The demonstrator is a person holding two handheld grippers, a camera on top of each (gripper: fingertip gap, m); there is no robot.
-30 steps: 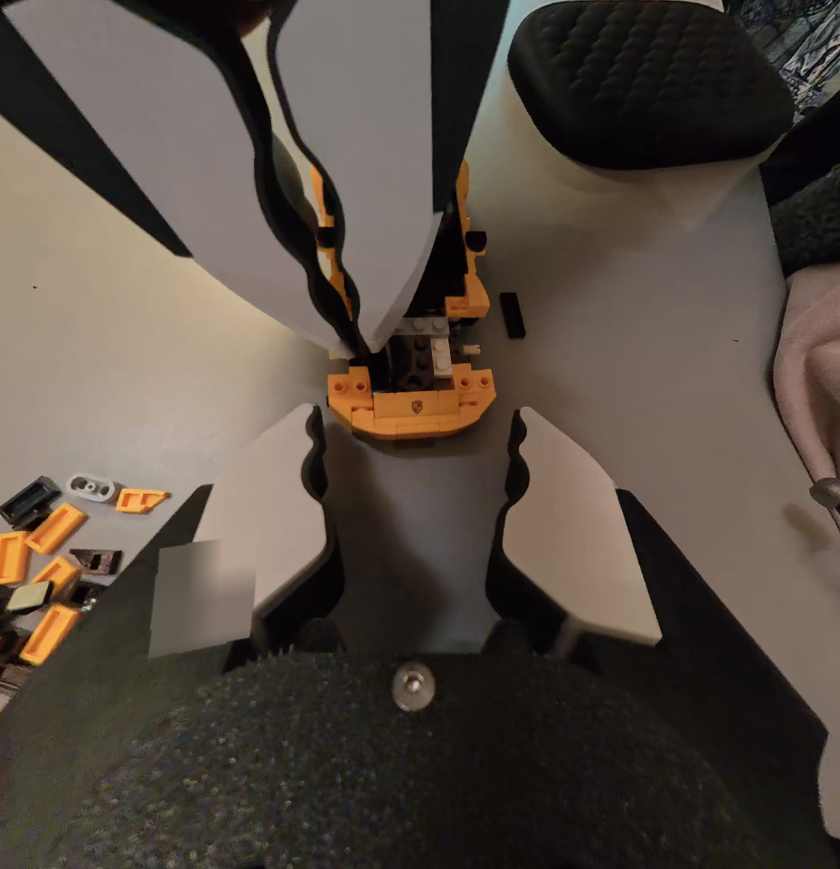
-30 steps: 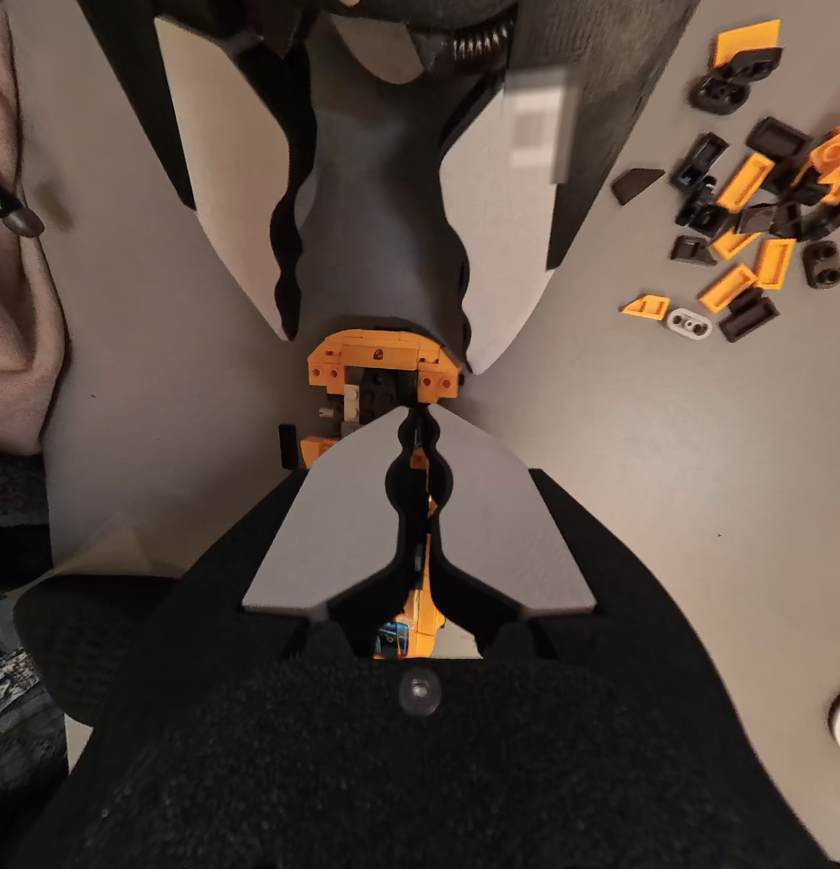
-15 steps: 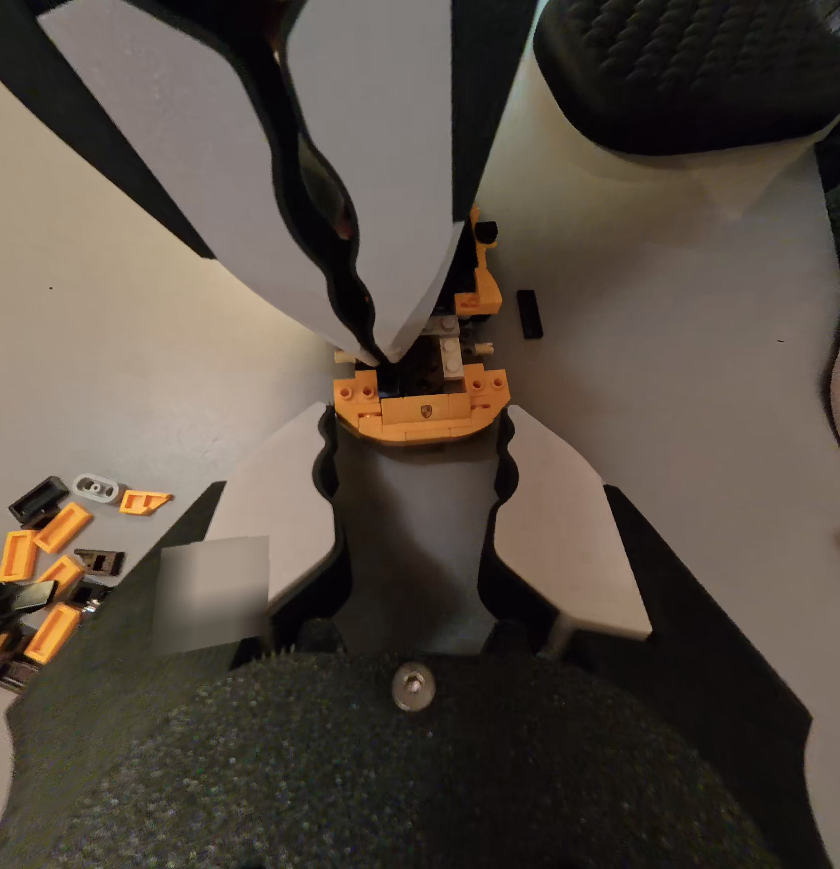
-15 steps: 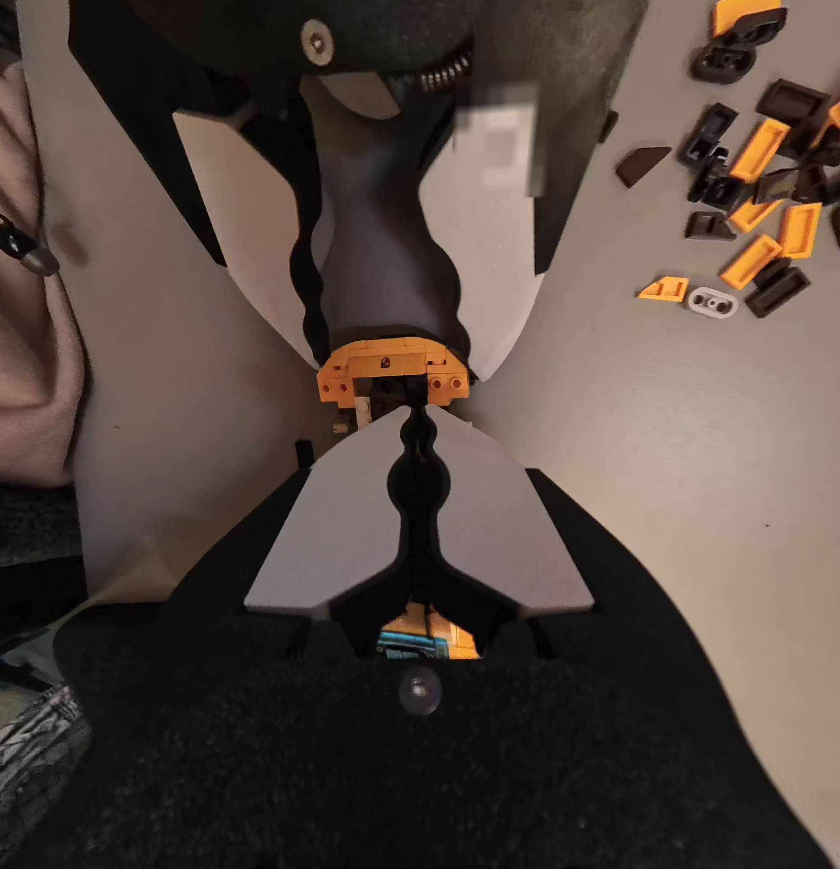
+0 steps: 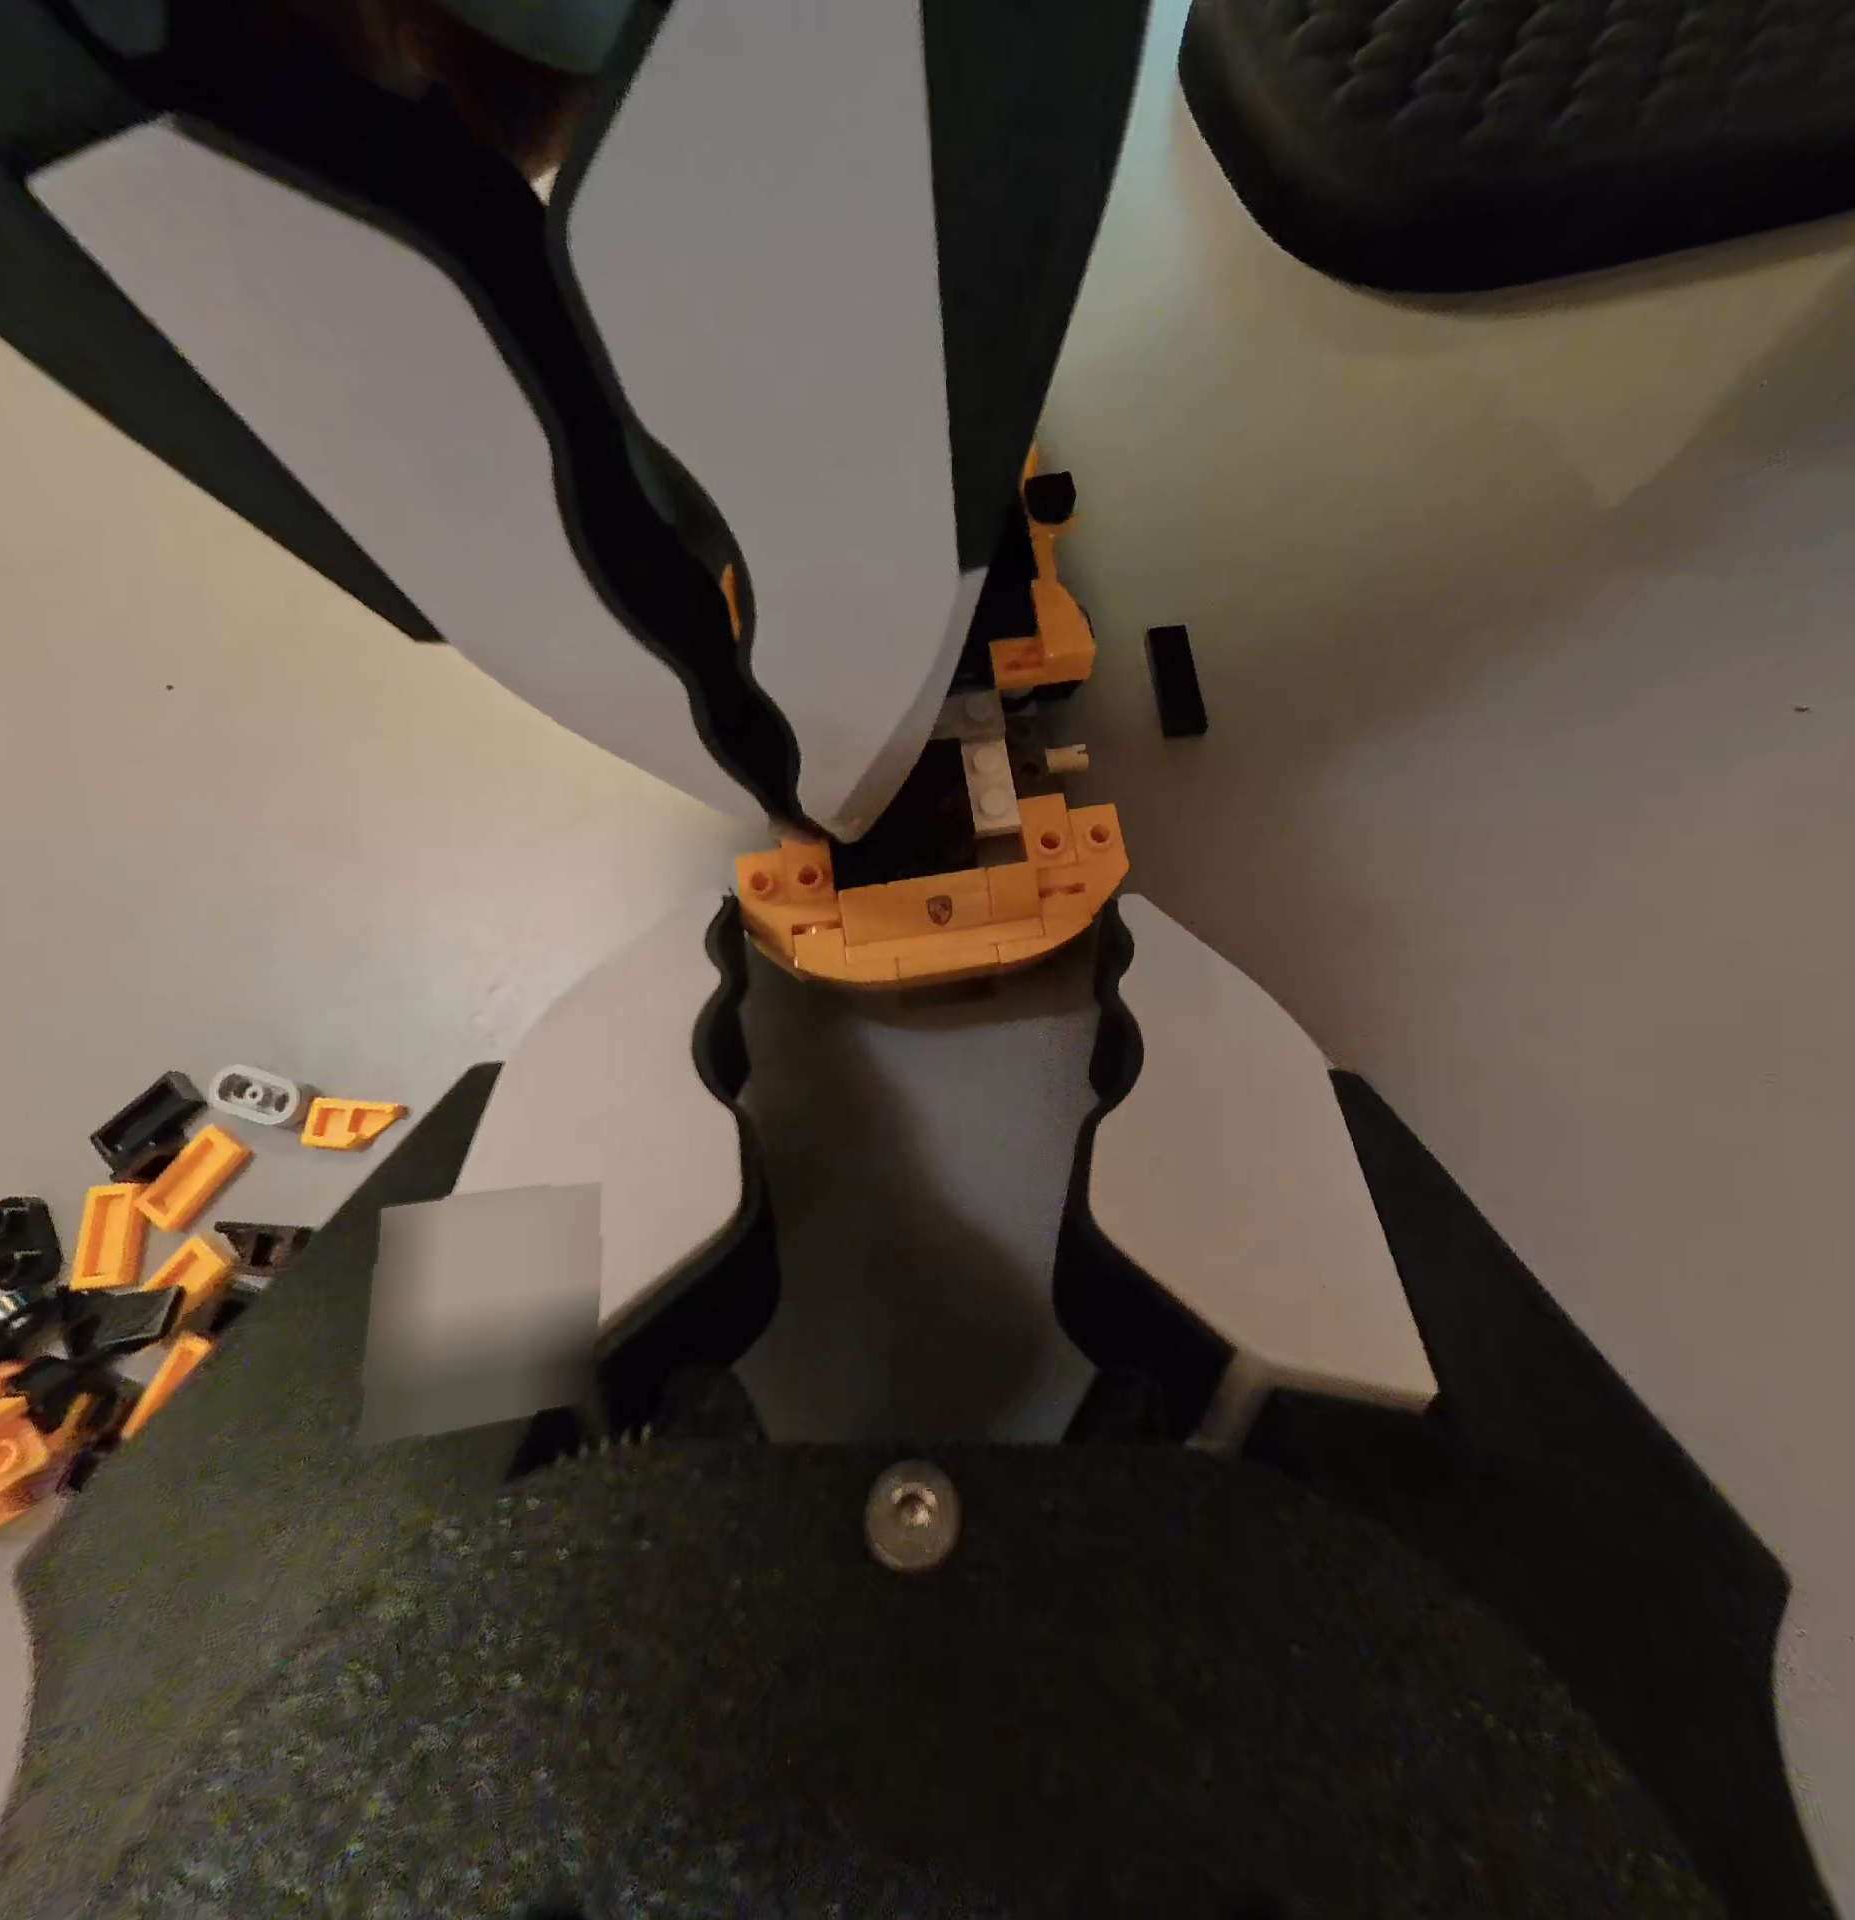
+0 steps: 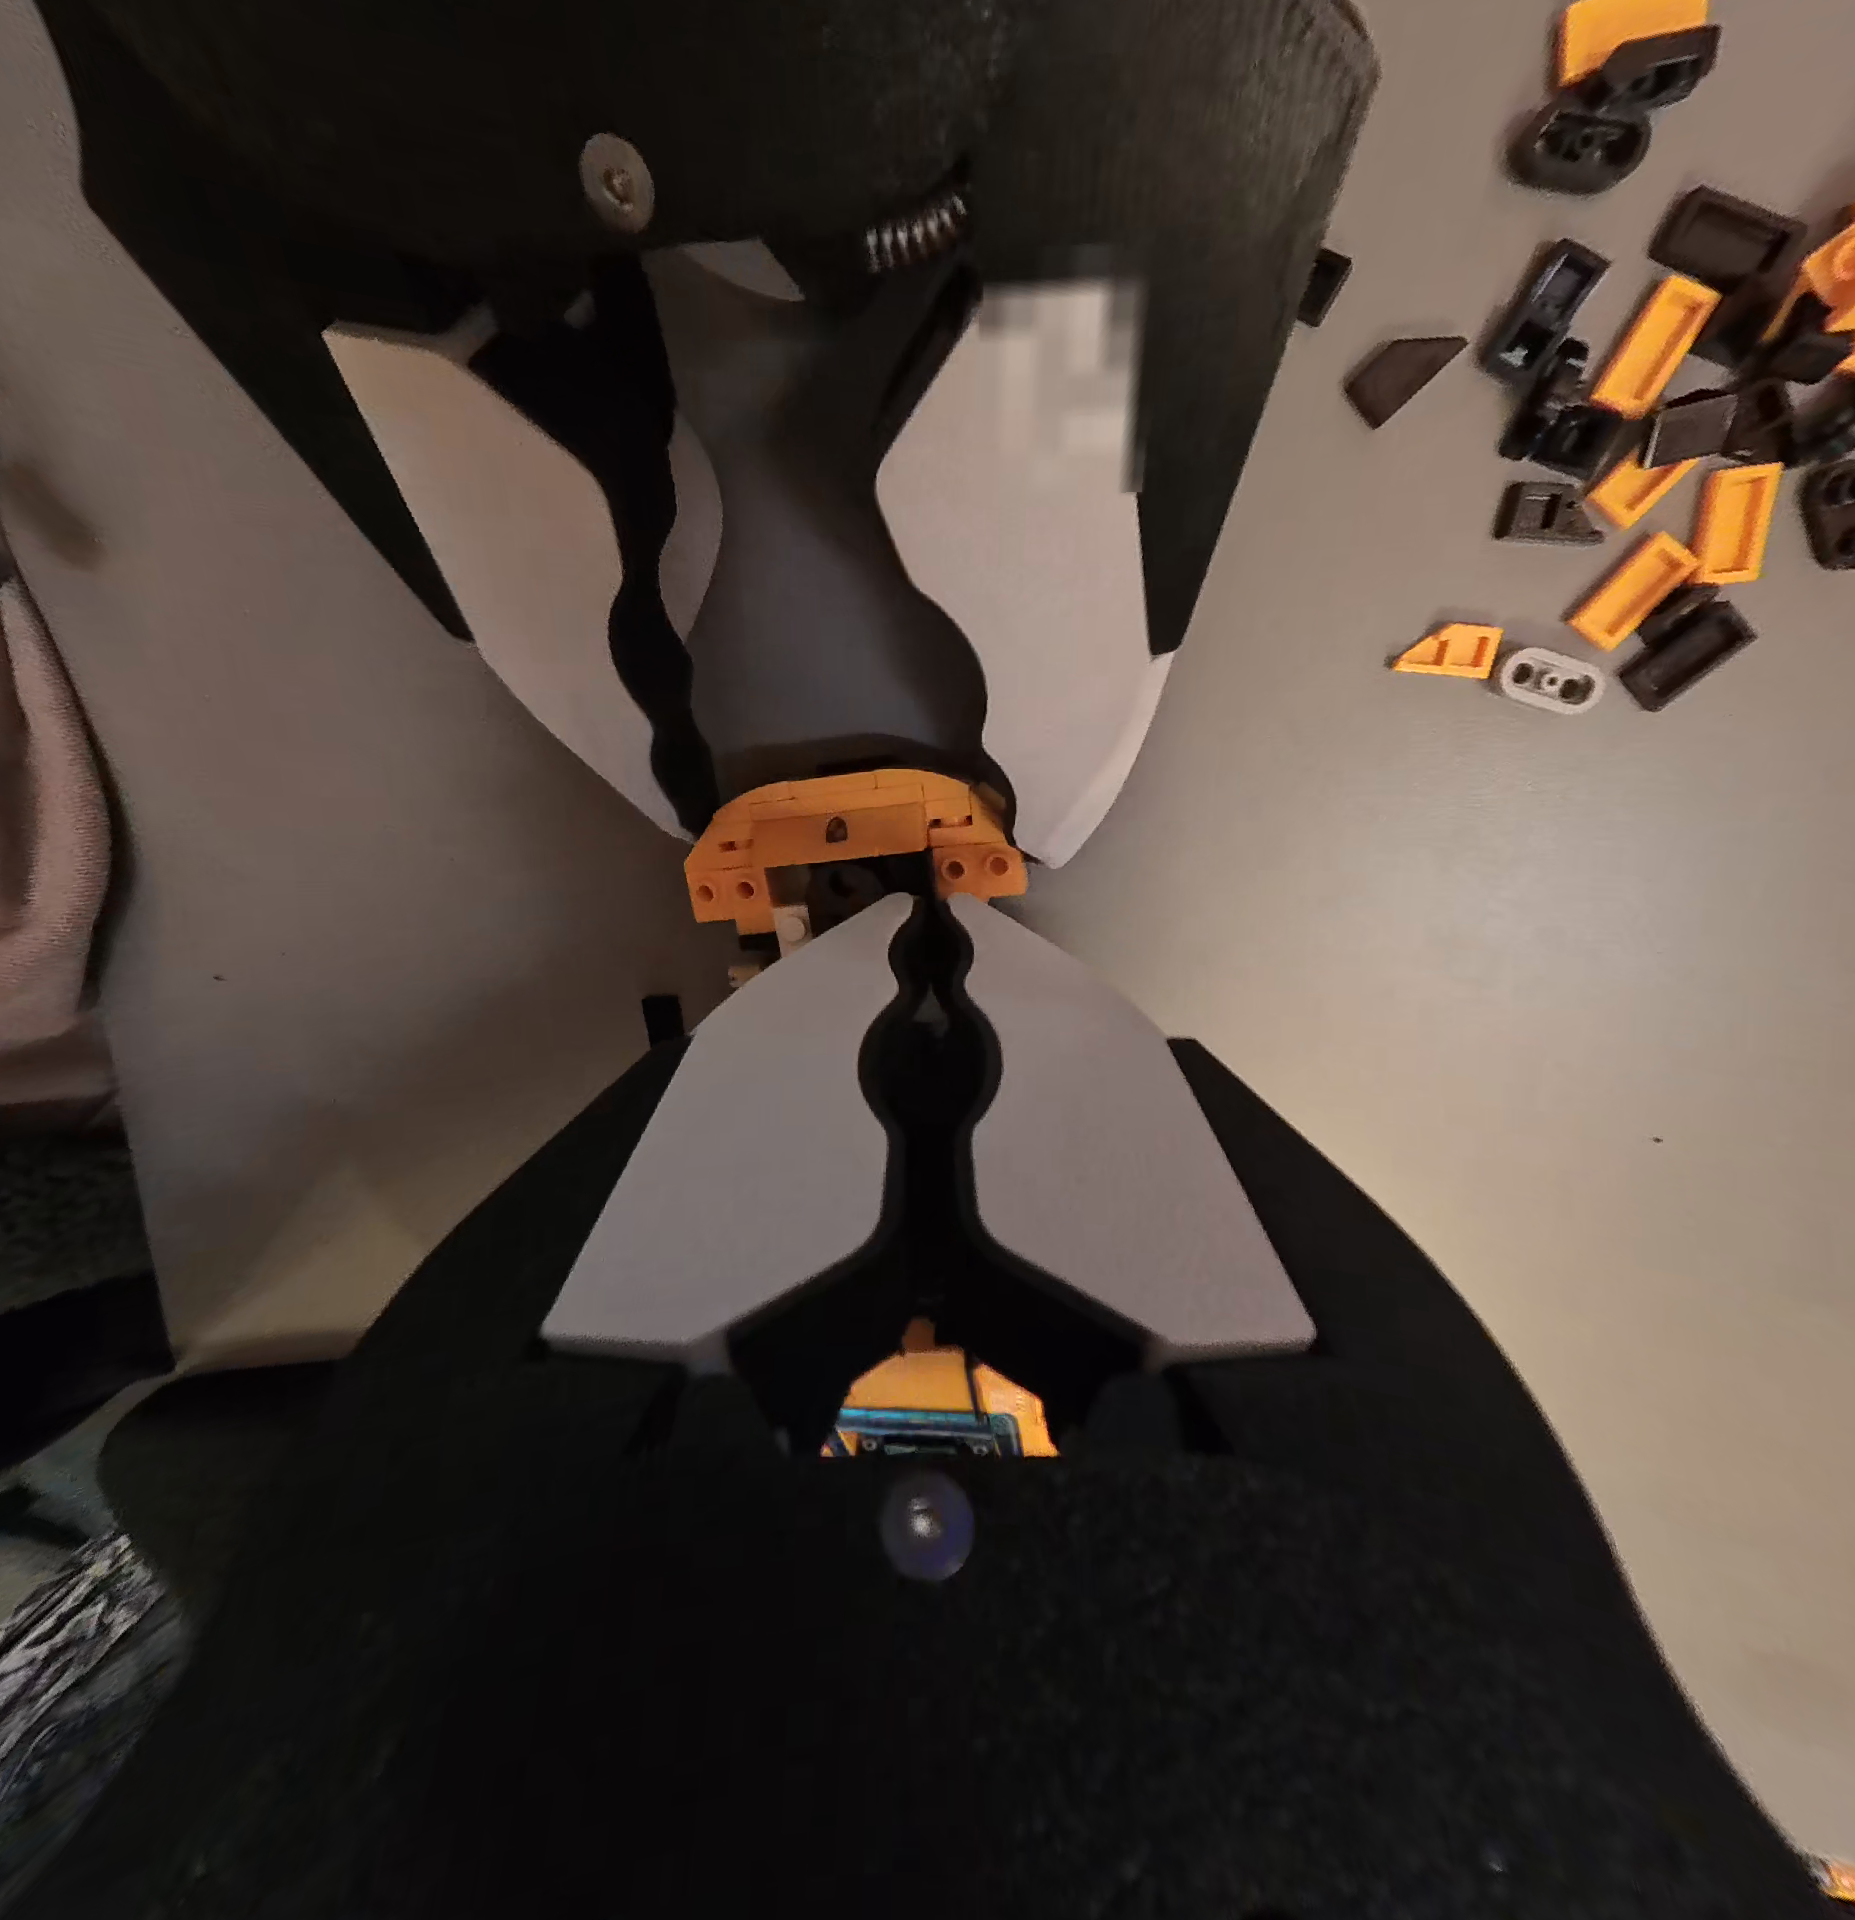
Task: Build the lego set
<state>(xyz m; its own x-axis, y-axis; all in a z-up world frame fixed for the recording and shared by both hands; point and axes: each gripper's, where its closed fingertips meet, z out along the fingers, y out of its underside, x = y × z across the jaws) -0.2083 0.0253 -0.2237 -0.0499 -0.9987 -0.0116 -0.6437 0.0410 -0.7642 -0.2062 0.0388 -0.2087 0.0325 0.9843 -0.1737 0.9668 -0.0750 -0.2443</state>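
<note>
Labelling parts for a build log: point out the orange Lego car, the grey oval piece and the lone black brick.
orange Lego car (image 5: 928, 914), left wrist view, front bumper.
grey oval piece (image 6: 1550, 681), right wrist view, middle.
lone black brick (image 5: 1175, 681), left wrist view, top face.

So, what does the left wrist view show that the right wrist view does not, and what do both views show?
Only the left wrist view shows the loose black bar lying apart beside the car, and the dark quilted cushion.

Only the right wrist view shows the car's rear part under the right gripper, whose fingers are closed together.

Both show the orange lego car with the open left gripper around its nose, and the pile of loose pieces on the grey table.
</note>
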